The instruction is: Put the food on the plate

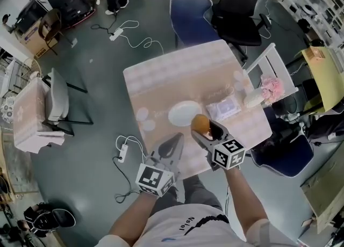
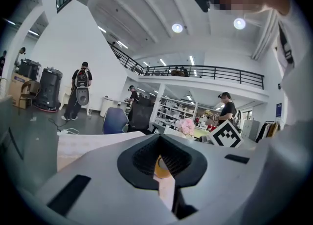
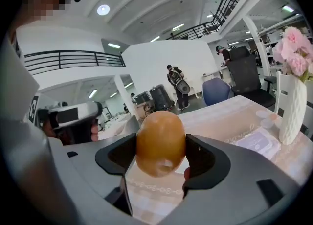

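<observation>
Clamped from both sides, the food [image 3: 160,141], a smooth, round orange-brown piece, sits between the black pads of the right gripper [image 3: 160,156], with its lower half hanging below them. The left gripper [image 2: 164,163] has its jaws drawn together to a narrow slit with nothing gripped. An orange-yellow sliver shows through that slit and is probably the food beyond, though the gap is too thin to be sure.

In the head view the food [image 1: 200,124] is at about 4 o'clock of the white plate [image 1: 180,114], right at its rim. The plate lies bare on the pale checked table [image 1: 161,79]. The right gripper [image 1: 207,131] reaches in from 5 o'clock, and the left gripper [image 1: 171,146] rests at 6 o'clock of the plate, near the table's front edge. A clear packet [image 1: 223,107] lies at 3 o'clock of the plate, and a vase of pink flowers [image 1: 267,87] stands farther off at 2 o'clock.

I judge the step in hand to be the carry: the food is gripped and has reached the plate's edge but is not yet set down. The next move calls for shifting it toward 10 o'clock over the plate's middle, lowering until it touches, and only then parting the jaws. Being round, it may roll once it is let go.
</observation>
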### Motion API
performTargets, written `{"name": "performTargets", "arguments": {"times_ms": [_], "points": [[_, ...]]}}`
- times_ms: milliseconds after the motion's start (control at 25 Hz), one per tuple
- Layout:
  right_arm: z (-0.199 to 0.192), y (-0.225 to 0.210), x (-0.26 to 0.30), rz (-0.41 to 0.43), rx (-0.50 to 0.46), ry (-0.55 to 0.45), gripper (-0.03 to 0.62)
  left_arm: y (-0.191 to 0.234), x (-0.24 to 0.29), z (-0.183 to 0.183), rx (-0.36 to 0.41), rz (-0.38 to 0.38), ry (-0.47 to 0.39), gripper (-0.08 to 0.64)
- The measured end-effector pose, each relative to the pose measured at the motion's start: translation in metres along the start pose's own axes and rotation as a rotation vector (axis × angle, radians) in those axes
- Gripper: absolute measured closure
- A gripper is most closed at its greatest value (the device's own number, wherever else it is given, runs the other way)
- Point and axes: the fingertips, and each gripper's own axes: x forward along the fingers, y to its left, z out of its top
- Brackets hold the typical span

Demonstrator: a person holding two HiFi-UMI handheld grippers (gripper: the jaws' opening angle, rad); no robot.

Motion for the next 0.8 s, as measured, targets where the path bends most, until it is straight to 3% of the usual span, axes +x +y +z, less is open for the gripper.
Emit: {"name": "performTargets", "arguments": {"times_ms": [320,800], "points": [[-0.044,-0.054,0.062,-0.034,-0.009,0.153,0.282,0.038,0.042,-0.043,-0.051,0.107,0.075,0.554],[-0.084,-0.097,0.118,-0.095,-0.017,0.314,0.282,0.072,0.068,-0.079,-0.100,0.184,0.135,0.554]]}}
